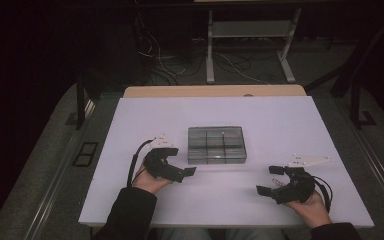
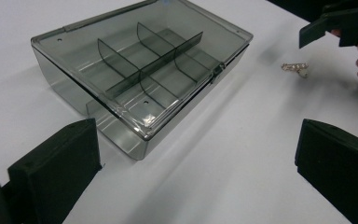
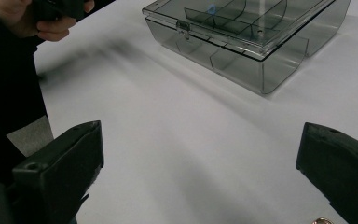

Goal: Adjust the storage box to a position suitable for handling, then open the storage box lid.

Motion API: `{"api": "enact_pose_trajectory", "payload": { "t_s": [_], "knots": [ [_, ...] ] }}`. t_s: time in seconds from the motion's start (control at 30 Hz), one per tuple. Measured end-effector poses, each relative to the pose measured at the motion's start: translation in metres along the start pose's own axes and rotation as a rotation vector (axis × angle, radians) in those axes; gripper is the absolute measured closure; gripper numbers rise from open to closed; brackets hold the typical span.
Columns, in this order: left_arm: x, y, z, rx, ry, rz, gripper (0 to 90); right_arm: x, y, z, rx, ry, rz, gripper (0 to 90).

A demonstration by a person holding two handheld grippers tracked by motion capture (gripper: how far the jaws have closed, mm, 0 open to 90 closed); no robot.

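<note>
A smoky clear compartment box (image 1: 216,145) lies shut in the middle of the white table top (image 1: 280,120). In the left gripper view the box (image 2: 140,70) shows its dividers and a front latch (image 2: 219,69). My left gripper (image 1: 181,162) is just left of the box's front corner, jaws wide apart and holding nothing (image 2: 198,163). My right gripper (image 1: 270,180) rests to the front right, also open and holding nothing (image 3: 200,168). A small metallic piece (image 2: 295,68) lies on the table near the right gripper. A small blue item (image 3: 211,8) shows through the lid.
A wooden table edge (image 1: 215,91) runs behind the white top. Beyond it stand a metal frame (image 1: 250,45) and loose cables (image 1: 165,60) on the dark floor. A round gold-coloured bit (image 3: 321,220) peeks in at the bottom of the right gripper view.
</note>
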State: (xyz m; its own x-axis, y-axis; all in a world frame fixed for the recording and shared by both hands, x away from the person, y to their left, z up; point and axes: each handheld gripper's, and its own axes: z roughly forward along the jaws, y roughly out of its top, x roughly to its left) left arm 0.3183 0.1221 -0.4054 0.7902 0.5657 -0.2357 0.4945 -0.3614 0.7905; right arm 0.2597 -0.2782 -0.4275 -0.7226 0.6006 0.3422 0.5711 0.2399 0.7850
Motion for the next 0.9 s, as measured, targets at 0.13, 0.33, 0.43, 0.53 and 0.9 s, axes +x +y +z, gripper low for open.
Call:
{"api": "enact_pose_trajectory", "payload": {
  "t_s": [0.13,0.33,0.43,0.53,0.9],
  "knots": [
    [0.003,-0.001,0.005,0.017,-0.002,0.003,0.0,0.000,0.000,0.000,0.001,-0.001,-0.002,0.4],
    [0.006,-0.002,0.012,0.047,0.004,0.007,0.0,0.000,0.000,0.001,0.003,-0.002,-0.006,0.4],
    [0.007,-0.002,0.015,0.069,0.014,0.006,0.0,-0.001,0.000,0.001,0.005,-0.002,-0.008,0.4],
    [0.008,-0.002,0.018,0.101,0.020,0.005,0.0,0.000,0.000,0.001,0.004,-0.002,-0.006,0.4],
    [0.011,-0.003,0.022,0.150,0.030,0.024,8.9,0.000,-0.001,0.001,0.008,0.000,-0.008,0.4]
  ]
}}
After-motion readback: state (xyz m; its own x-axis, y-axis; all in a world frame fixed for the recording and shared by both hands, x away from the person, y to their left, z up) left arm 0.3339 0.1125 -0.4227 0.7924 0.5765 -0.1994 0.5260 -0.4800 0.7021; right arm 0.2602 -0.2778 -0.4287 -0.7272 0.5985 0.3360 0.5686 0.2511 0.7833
